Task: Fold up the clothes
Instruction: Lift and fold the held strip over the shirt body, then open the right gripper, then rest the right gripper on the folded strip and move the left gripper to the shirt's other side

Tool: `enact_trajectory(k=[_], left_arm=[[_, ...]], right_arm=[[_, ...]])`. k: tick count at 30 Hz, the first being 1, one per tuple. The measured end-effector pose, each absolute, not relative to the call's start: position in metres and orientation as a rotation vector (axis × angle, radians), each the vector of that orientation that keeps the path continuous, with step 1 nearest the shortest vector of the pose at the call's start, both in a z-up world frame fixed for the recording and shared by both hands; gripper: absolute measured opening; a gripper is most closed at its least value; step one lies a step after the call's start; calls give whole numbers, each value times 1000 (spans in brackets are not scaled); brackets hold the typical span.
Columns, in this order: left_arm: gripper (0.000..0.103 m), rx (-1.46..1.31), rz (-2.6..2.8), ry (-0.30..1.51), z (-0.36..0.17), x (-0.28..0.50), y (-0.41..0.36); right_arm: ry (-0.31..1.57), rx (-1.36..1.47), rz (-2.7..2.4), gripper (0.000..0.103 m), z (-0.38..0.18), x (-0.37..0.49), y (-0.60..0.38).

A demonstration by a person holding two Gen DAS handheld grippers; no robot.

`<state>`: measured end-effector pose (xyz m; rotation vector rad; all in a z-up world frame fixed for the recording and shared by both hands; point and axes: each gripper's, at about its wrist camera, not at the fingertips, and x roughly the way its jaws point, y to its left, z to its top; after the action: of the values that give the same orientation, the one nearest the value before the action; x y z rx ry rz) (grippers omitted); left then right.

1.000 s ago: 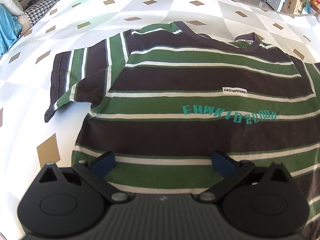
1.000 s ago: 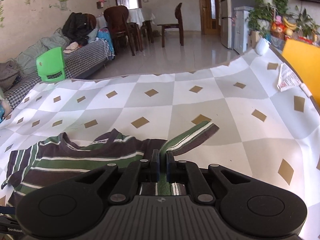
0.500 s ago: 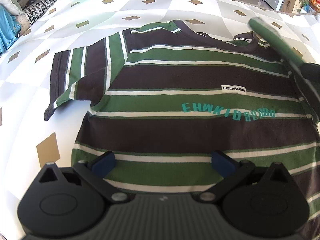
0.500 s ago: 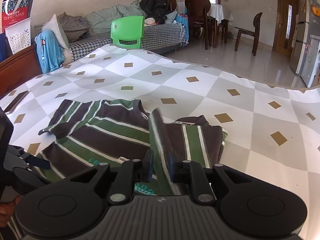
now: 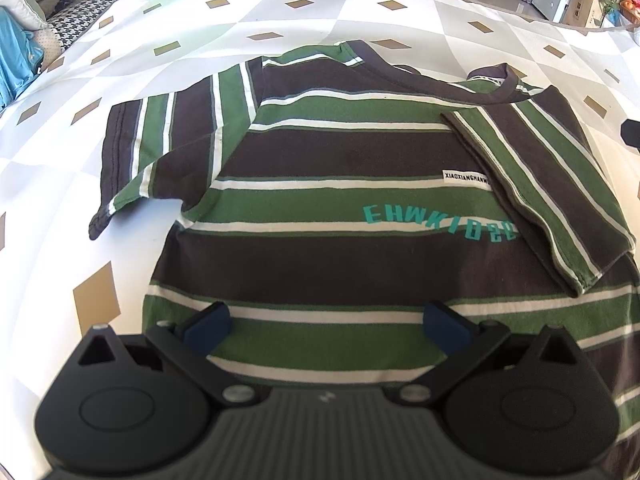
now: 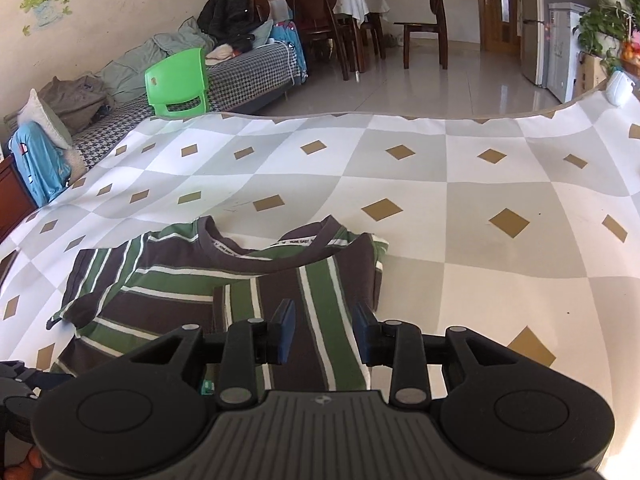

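Observation:
A brown, green and white striped T-shirt (image 5: 320, 216) with teal lettering lies flat, front up, on the checked tablecloth (image 5: 280, 20). Its left sleeve (image 5: 160, 148) spreads out to the side. The right sleeve (image 5: 552, 184) lies folded over the chest and covers the end of the lettering. My left gripper (image 5: 326, 326) hovers wide open above the lower stripes with nothing between its pads. My right gripper (image 6: 325, 330) sits just above the folded sleeve (image 6: 320, 300); its jaws are opening and the pads stand clear of the cloth, which lies flat beneath them.
The tablecloth (image 6: 440, 184) stretches bare beyond and to the right of the shirt. A white object (image 6: 619, 87) sits at the far right corner. Past the table edge are a green chair (image 6: 178, 82), a sofa piled with clothes (image 6: 240, 68) and dining chairs (image 6: 424, 24).
The right gripper swung the right sleeve over onto the chest, then its jaws parted and the sleeve now lies flat. The left gripper and the rest of the shirt have not moved.

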<state>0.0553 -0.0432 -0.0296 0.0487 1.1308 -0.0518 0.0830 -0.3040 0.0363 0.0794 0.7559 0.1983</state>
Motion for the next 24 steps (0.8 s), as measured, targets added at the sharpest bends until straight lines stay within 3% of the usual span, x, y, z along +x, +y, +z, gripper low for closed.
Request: enact_trajectory(k=[6, 24], left_arm=[[103, 47, -51, 1128, -29, 55, -43], [103, 46, -56, 1130, -30, 56, -40]], right_arm=[[814, 91, 280, 36, 21, 89, -292], [925, -43, 125, 37, -15, 106, -284]])
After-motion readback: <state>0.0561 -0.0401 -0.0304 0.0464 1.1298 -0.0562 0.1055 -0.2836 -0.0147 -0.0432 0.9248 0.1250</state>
